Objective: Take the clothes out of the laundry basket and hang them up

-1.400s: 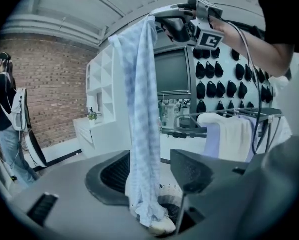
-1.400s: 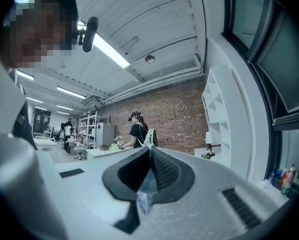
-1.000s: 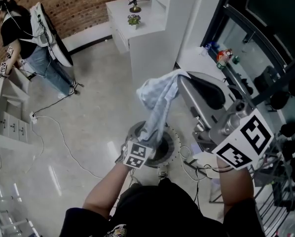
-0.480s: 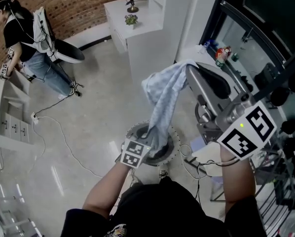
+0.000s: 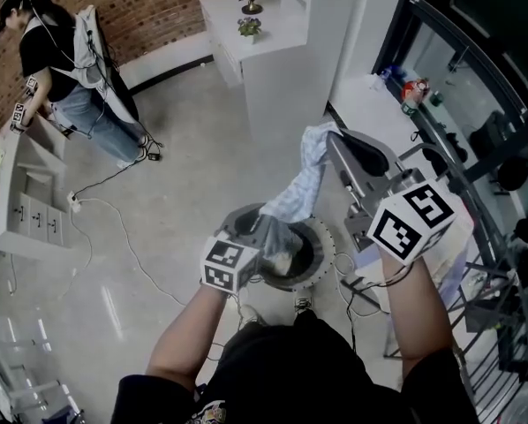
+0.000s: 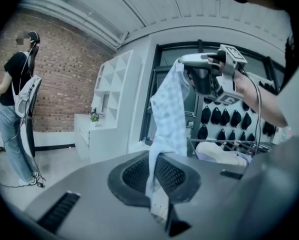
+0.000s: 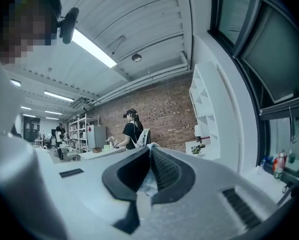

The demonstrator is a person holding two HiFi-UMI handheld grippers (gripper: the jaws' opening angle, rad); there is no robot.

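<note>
Shows a light-blue checked garment drawn into a slanting band between two hand-held grippers, above a round grey basket. Sets the basket on the pale floor just ahead of the person's feet, nearer the floor's window-side edge than its brick-wall edge. Places the left gripper low over the basket's opening, jaws pressed together on the lower end of the cloth. Confirms this in the left gripper view, with the fabric pinched between the dark pads and rising from them to the other tool. Places the right gripper higher and to the right, held roughly level, jaws likewise closed on the upper end, a fold of which drapes over its tip. Confirms the hold in the right gripper view by a pale sliver of cloth caught between the meeting pads. Leaves a pale bundle inside the basket unidentified. Includes, well apart at the floor's far left edge, a second person standing at a white counter before a brick wall, a white cabinet along the far edge, and a cable trailing across the floor.
</note>
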